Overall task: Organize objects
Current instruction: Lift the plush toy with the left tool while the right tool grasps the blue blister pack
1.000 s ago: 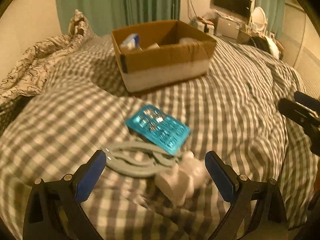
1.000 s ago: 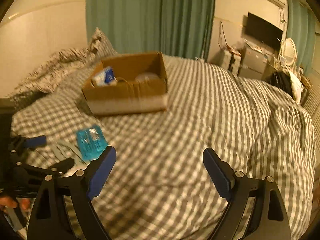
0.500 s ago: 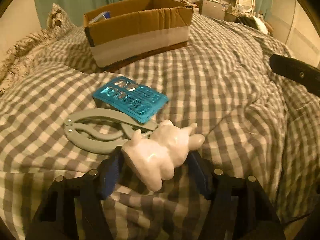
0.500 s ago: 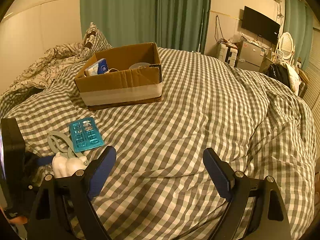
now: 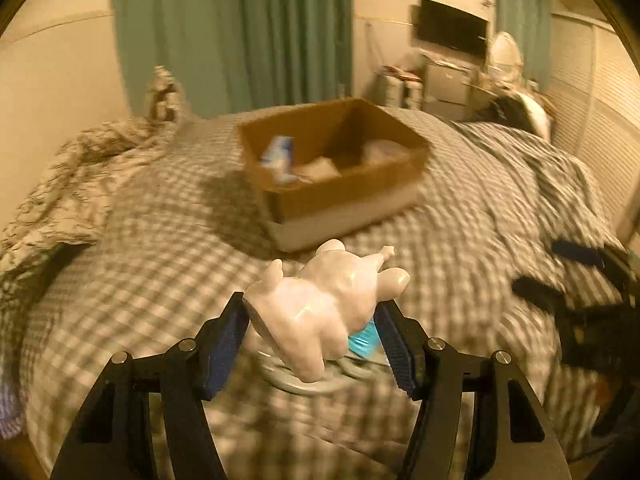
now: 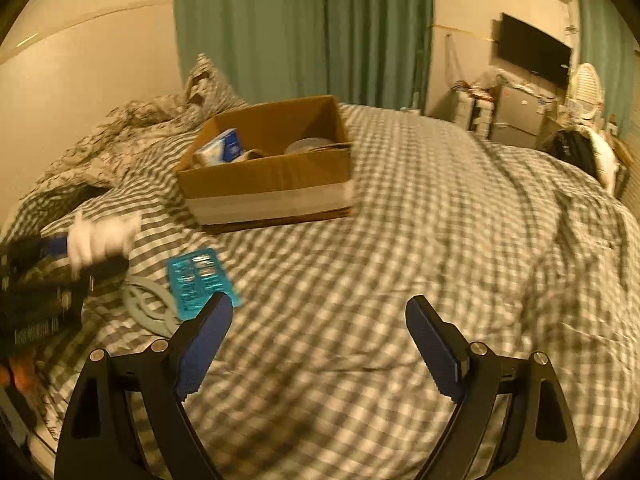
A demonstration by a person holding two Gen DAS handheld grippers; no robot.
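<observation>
bed: checked grey-and-white duvet point(image 6: 440, 240) covers the whole surface; a crumpled patterned blanket point(image 6: 120, 136) is heaped at its far left, by the wall.
curtains: green curtains point(image 6: 312, 28) hang behind the bed.
cardboard box: open brown cardboard box point(image 6: 268, 178) with a pale band along its base sits on the duvet, toward the far side; a blue-and-white carton point(image 6: 224, 148) leans inside at the left, and other pale items inside are too blurred to name.
right gripper: right gripper point(image 6: 320, 332) hangs above bare duvet, jaws spread wide, nothing between the blue pads point(image 6: 434, 344).
left gripper: left gripper point(image 5: 312, 332) is clamped on the figurine, one blue pad point(image 5: 224, 340) pressed to each flank, and is raised off the bed; its jaws have just been closing onto the figurine.
white figurine: glossy white animal figurine point(image 5: 320, 304) with stubby ears and limbs lies on its side between the left gripper's pads, lifted clear of the duvet, on the near side of the box and well apart from it; in the right wrist view it is a white blur point(image 6: 100, 236) at the left edge.
grey ring-shaped tool: flat grey plastic piece point(image 6: 150, 308) with curved openings lies on the duvet, below the raised figurine.
blister pack: teal blister pack point(image 6: 202, 280) lies flat, its edge overlapping the grey piece, near side of the box.
</observation>
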